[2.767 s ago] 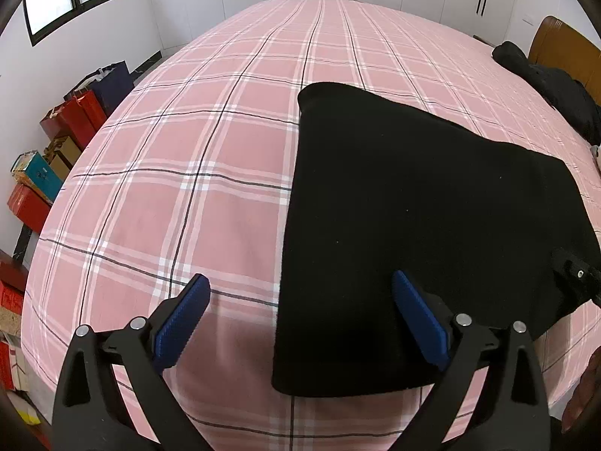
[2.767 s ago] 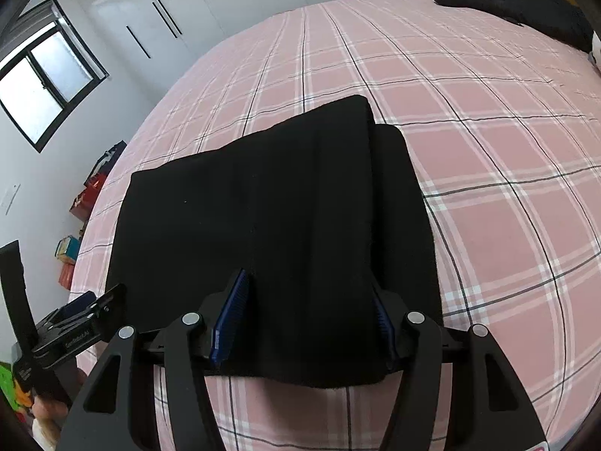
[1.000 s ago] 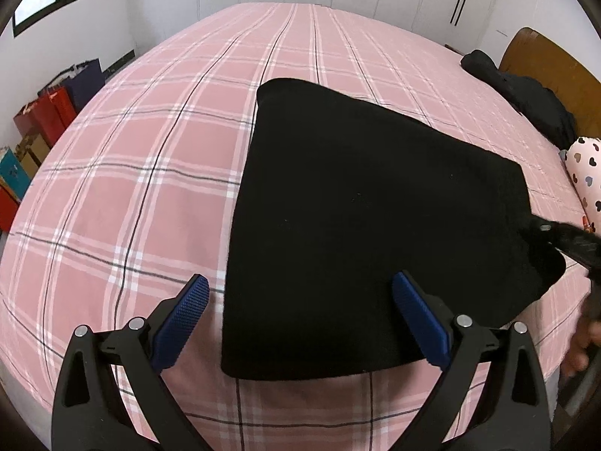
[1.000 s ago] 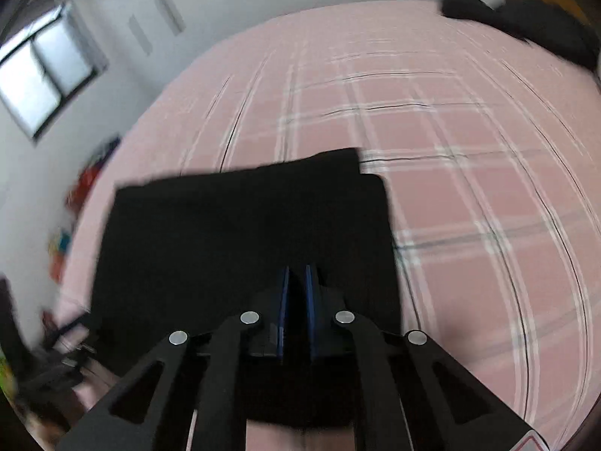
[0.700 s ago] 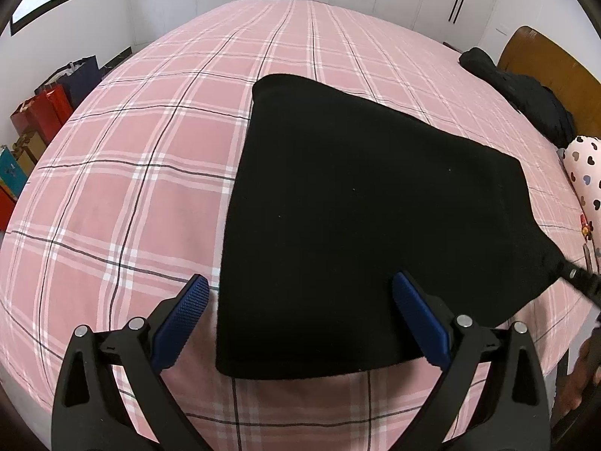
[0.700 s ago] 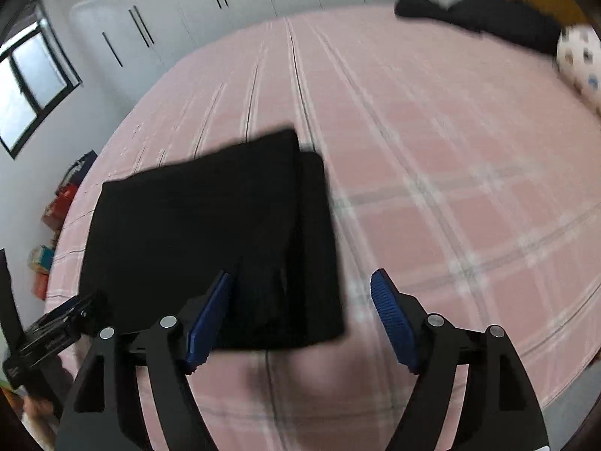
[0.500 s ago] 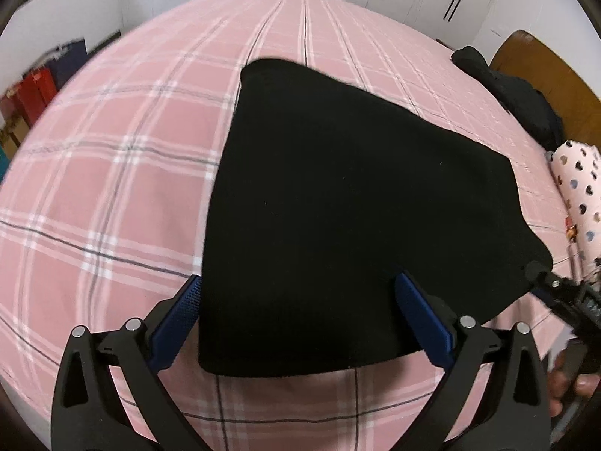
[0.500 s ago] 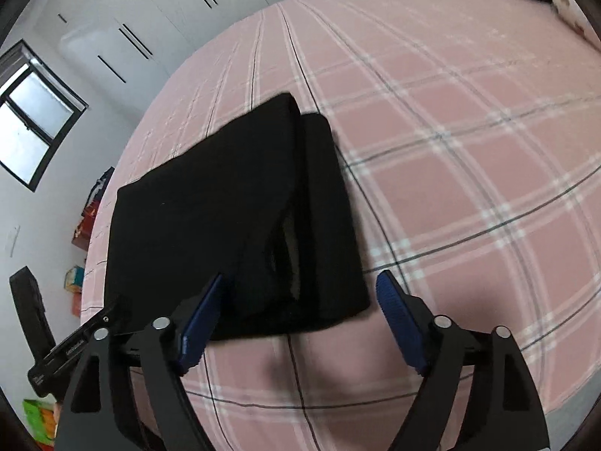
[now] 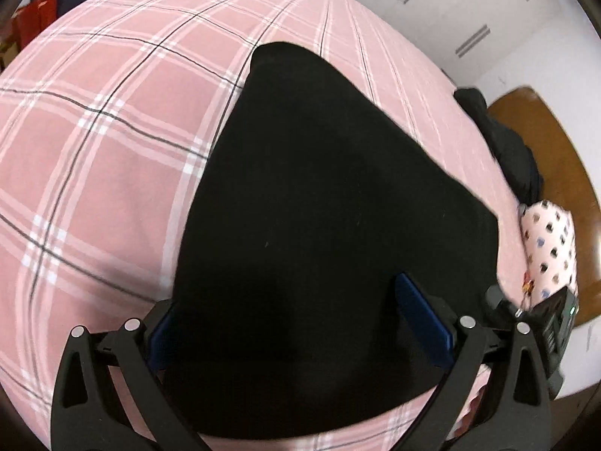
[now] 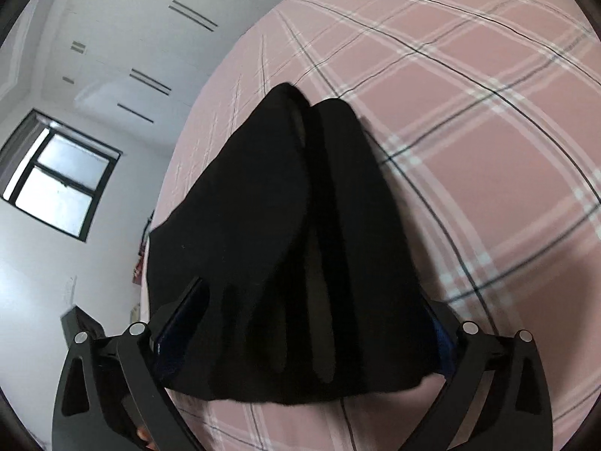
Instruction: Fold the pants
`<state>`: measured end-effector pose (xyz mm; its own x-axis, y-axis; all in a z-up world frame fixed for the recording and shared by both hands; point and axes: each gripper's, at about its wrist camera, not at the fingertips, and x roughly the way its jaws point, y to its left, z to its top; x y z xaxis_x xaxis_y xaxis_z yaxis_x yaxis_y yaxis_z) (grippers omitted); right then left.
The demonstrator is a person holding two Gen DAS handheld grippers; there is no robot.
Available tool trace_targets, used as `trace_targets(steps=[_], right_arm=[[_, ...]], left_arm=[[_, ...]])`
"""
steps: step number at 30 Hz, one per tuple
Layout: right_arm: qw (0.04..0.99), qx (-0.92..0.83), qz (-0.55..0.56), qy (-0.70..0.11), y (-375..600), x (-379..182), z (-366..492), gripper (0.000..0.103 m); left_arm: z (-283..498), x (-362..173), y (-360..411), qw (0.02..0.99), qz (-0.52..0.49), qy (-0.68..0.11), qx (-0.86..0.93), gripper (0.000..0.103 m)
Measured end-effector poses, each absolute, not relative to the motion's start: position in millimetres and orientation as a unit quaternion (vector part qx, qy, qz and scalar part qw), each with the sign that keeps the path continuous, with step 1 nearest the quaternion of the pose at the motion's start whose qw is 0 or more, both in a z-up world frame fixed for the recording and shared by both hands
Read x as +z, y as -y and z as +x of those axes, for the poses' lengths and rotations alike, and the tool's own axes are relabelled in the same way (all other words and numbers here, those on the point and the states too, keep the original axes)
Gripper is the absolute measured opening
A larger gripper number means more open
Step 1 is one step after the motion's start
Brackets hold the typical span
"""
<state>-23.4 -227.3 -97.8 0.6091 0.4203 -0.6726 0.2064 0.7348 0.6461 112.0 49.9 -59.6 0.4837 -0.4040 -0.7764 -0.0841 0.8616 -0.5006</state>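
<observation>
On the pink plaid bed [image 9: 112, 158]: bare sheet left and beyond | folded black pants [image 9: 330, 225] near front edge, long axis running away, near hem blurred | left tongs [image 9: 300, 323] spread wide, straddling hem | right tongs [image 10: 304, 334] spread likewise, pads partly hidden by cloth

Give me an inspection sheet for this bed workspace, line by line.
Surface: pink plaid bedsheet, blurred in places.
Job's things: black pants folded, lying flat near the bed edge.
Clutter: dark clothing pile and a spotted pillow by the wooden headboard.
Grippers: left gripper open, fingers straddling the pants' near edge; right gripper open, likewise.
Cables: nothing seen.
Surroundings: white wardrobe doors, window, red bags on the floor.
</observation>
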Motion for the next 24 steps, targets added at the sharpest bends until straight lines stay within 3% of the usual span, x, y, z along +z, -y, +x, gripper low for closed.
trace_targets(steps=[8,24], right_arm=[[0.837,0.073,0.353,-0.411,224,-90,-17,0.098],[0.853,0.085,0.336,-0.389,222,-94,-12,0.098]], left_arm=[[130,-66,-49,0.816,-0.288,-0.486,-0.126,0.098],[129,-67,-42,0.841,-0.267,-0.457,-0.108,0.098]])
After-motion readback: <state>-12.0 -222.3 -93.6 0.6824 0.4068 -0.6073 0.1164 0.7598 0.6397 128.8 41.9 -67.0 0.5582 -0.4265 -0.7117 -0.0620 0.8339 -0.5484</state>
